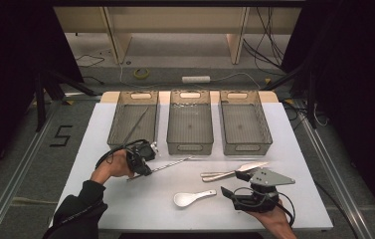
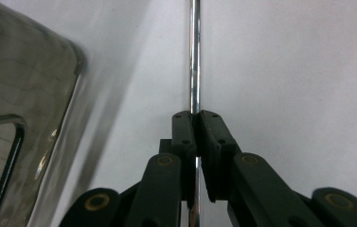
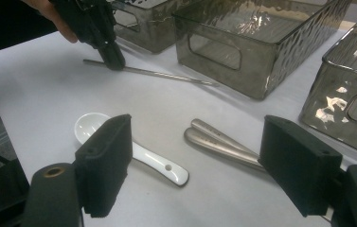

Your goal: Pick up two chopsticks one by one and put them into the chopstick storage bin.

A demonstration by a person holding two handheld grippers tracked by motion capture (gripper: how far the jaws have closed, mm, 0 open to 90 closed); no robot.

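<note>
Left claw point(image 2: 196, 124) clamped on metal chopstick point(image 2: 194, 56), apparently near its end.

A white bench point(image 1: 125, 199) carries three smoky plastic bins point(image 1: 190, 124) in a row along its far edge. Nearer lie a thin metal rod point(image 1: 172, 163), a white ceramic spoon point(image 1: 191, 197) and two steel utensils point(image 1: 232, 172) side by side.

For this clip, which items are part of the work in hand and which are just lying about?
In hand: thin metal rod, pinched by the left claw; left bin, which already holds a similar rod.
Lying about: white spoon, metal cutlery, middle bin, right bin; right claw open, idle.
</note>
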